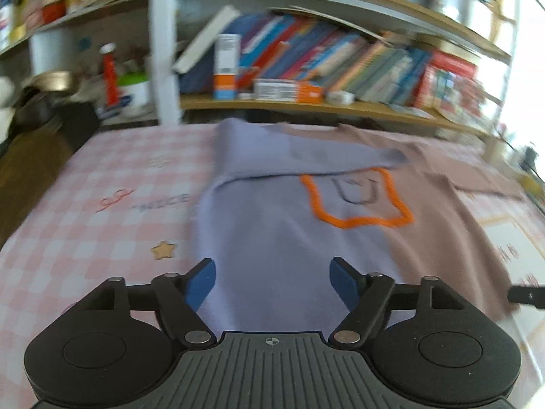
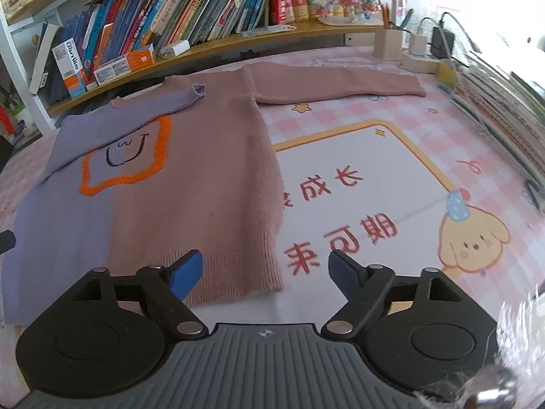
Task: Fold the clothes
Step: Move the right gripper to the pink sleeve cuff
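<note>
Currently your left gripper [image 1: 272,281] hangs wide open and empty over the near hem of the sweater [image 2: 190,170], whose lilac left sleeve [image 2: 136,117] is folded across its chest. Rightward, the pink sleeve [image 2: 340,83] lies stretched out on the checked tablecloth [image 2: 442,129], and your right gripper [image 2: 265,272] gapes equally empty by the near right hem corner, well placed to grasp there.

one sweater [image 2: 190,170] on the pink checked cloth [image 2: 442,129] — half lilac, half dusty pink, with one orange-outlined patch [image 2: 126,156]. two grippers, a left gripper [image 1: 272,281] and a right gripper [image 2: 265,274], each with two blue fingers. books on the shelf [image 2: 204,47] — too many to count.
</note>
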A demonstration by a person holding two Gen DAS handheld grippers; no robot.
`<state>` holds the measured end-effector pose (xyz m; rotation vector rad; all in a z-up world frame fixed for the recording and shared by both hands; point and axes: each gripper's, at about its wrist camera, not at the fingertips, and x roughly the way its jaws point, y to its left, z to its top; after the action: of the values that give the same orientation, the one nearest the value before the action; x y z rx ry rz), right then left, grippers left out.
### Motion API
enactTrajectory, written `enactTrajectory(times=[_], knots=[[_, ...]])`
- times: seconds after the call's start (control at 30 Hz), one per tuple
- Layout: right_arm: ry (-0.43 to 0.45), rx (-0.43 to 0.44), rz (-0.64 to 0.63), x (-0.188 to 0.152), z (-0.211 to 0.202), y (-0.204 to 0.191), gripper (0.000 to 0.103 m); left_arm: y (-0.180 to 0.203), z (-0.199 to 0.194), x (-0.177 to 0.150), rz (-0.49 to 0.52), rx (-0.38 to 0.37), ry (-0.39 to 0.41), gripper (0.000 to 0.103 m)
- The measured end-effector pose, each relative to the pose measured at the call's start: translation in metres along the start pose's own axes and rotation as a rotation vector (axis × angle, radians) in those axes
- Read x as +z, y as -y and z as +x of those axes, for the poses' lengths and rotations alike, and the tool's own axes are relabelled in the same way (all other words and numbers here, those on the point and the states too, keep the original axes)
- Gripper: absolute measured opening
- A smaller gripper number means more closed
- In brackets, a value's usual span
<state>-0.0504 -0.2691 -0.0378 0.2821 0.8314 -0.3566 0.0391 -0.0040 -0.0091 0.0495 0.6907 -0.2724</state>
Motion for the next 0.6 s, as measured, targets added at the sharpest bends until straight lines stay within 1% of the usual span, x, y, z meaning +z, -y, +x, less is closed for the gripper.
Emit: enactTrajectory(times=[0.17, 0.3, 0.4, 0.6], knots=[[0.010, -0.056, 0.016, -0.010, -0.012, 0.006, 0.091, 0.008, 0.002, -0.001, 0.010, -0.057, -0.004, 0.081], [0.019, -0.082, 0.037, -0.009, -0.016, 0.015, 0.092, 0.014, 0.005, 0.001, 0.011, -0.080, 0.001, 0.081], [0.024, -0.095, 0.049, -0.007, -0.016, 0.023, 0.092, 0.020, 0.008, 0.002, 0.010, -0.081, -0.003, 0.081], [0.022, -0.059, 0.037, 0.013, 0.001, 0.049, 0.093, 0.039, 0.018, 0.005, -0.001, -0.049, -0.021, 0.081]])
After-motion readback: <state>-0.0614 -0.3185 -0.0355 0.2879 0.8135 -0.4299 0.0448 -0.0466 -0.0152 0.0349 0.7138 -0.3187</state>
